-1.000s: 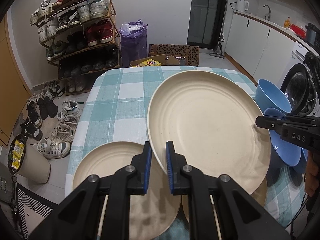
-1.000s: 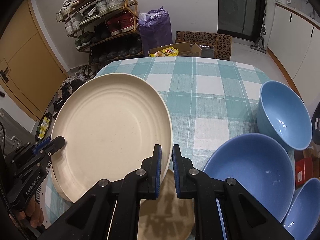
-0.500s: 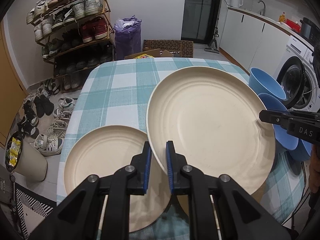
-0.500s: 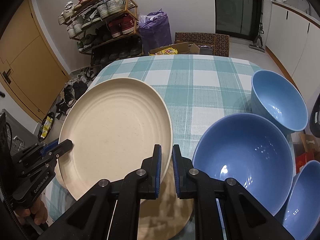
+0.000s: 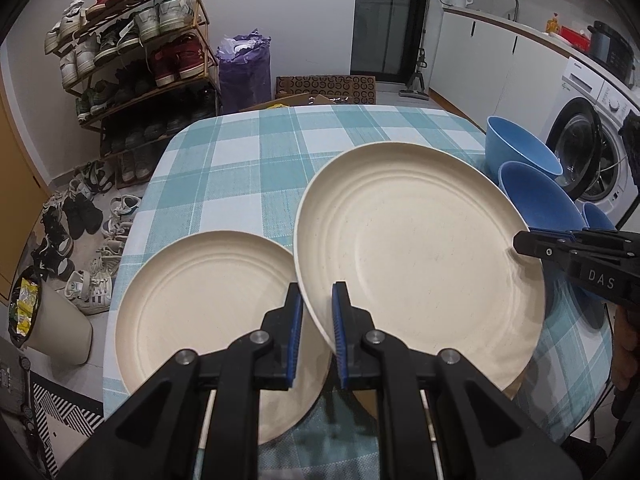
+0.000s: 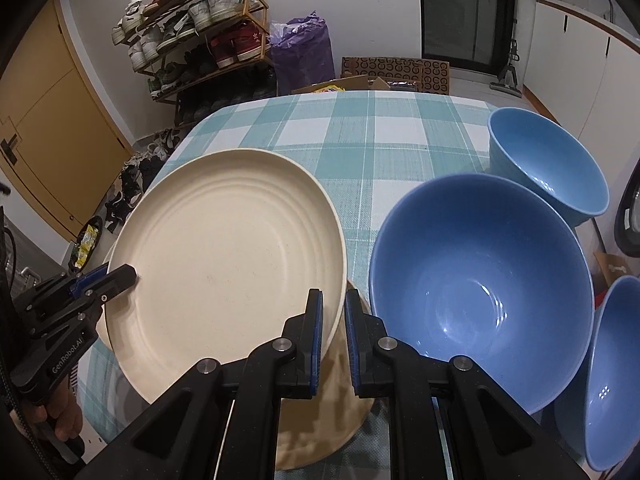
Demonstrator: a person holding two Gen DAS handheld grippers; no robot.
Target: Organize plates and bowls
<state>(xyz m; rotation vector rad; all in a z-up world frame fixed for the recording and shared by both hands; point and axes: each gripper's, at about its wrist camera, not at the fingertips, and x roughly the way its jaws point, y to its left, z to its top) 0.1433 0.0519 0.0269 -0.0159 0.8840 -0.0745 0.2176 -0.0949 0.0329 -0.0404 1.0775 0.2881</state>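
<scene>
The left wrist view looks from just behind the left tongs [image 5: 316,320], steeply down and forward across the checked bench [image 5: 248,184], close above the large cream plate [image 5: 416,260]. The shoe rack [image 5: 140,52] lies at 10 o'clock, the washing machine [image 5: 592,152] at 3 o'clock, and the right tongs [image 5: 524,242] enter at 3 o'clock.

The right wrist view looks from behind the right tongs [image 6: 330,320], likewise down and forward, just as close. The left tongs [image 6: 124,274] come in at 8 o'clock and the blue bowl [image 6: 480,280] fills 3 o'clock.

Both views share the large cream plate [image 6: 228,248], the bench [image 6: 360,136], the shoe rack [image 6: 200,28] and the purple bag [image 6: 304,52].
</scene>
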